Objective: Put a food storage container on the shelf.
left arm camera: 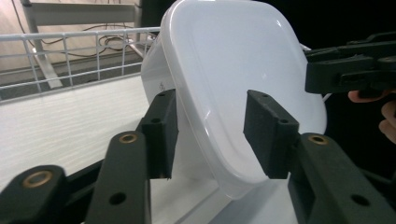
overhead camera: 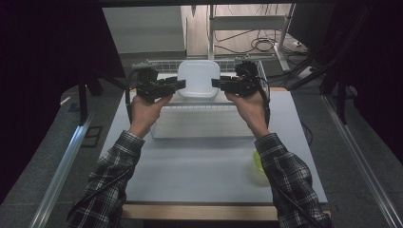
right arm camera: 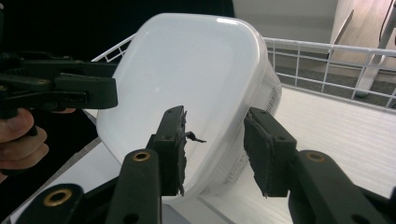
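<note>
A grey table [overhead camera: 209, 161] is seen in the high view, with a pale wooden strip along its near edge. A yellow-green object [overhead camera: 257, 161] is set near the table's right side, partly hidden by a sleeve. Beyond the far end, a metal frame [overhead camera: 247, 21] is placed, and loose cables [overhead camera: 263, 45] are left lying on the floor. Dark curtains [overhead camera: 43, 71] are hung at both sides.

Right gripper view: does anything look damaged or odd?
Yes. The pad on the right claw's left-hand finger is frayed, with a torn strip curling toward the white container.
</note>
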